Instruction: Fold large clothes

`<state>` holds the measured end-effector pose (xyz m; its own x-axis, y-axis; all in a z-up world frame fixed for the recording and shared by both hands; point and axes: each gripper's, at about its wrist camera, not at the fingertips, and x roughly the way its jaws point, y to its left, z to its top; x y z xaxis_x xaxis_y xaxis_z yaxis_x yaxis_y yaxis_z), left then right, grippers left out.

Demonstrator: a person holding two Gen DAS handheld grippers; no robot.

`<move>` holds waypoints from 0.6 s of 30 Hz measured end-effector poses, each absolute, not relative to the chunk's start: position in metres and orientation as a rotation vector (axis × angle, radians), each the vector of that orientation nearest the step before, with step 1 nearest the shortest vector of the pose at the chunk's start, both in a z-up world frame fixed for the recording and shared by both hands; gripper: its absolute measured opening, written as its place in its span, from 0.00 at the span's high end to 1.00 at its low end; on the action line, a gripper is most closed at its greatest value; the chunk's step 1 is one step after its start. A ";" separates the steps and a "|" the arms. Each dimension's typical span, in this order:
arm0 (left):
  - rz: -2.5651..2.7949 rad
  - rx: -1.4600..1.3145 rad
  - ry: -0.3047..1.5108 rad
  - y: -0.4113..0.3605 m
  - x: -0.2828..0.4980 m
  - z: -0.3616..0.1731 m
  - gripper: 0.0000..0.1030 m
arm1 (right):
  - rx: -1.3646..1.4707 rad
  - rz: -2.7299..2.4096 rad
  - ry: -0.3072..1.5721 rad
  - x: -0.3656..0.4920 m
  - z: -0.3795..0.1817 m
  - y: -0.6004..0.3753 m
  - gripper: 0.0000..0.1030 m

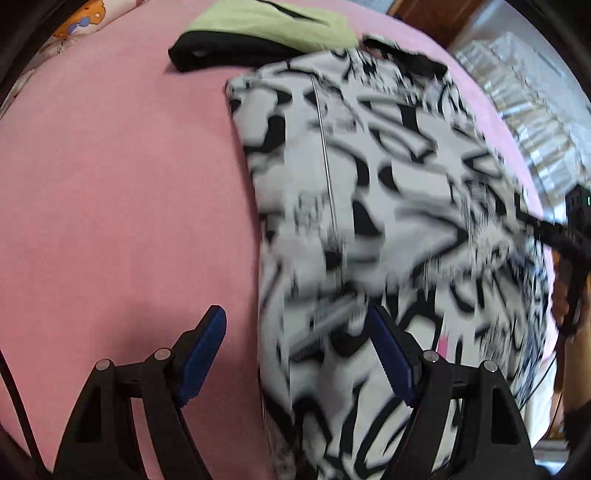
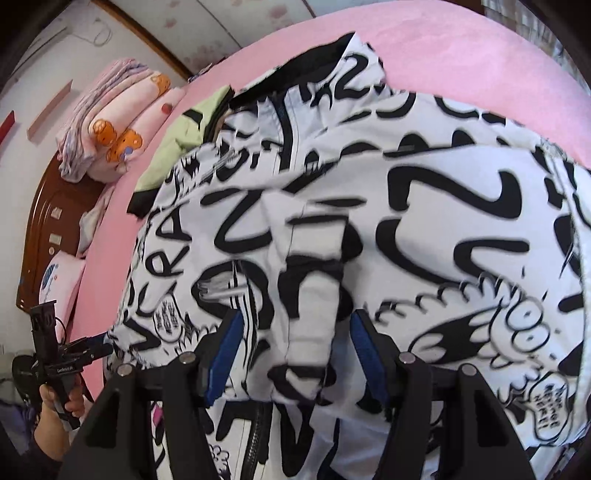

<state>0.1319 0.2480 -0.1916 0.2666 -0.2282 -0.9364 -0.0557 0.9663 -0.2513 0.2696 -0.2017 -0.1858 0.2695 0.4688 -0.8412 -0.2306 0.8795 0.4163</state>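
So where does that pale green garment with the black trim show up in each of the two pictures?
Left wrist view: the pale green garment with black trim lies at top centre, beyond the black-and-white printed jacket.
Right wrist view: it peeks out at centre left, partly under the jacket.
Shared landmark: the pink bed sheet.

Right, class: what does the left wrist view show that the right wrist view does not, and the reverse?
Only the left wrist view shows the window. Only the right wrist view shows the folded bedding, the wooden headboard and the person's hand holding the left hand-held gripper. Both show the black-and-white jacket on the pink bed, with a green garment behind.
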 end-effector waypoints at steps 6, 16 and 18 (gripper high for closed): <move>-0.050 -0.022 1.412 0.231 0.079 -0.213 0.24 | 0.156 0.482 1.218 0.255 -0.191 -0.192 0.41; -0.018 0.063 1.387 0.264 0.036 -0.206 0.24 | 0.174 0.431 1.202 0.252 -0.186 -0.199 0.41; -0.029 0.110 1.385 0.261 0.035 -0.208 0.24 | 0.167 0.425 1.204 0.251 -0.187 -0.199 0.41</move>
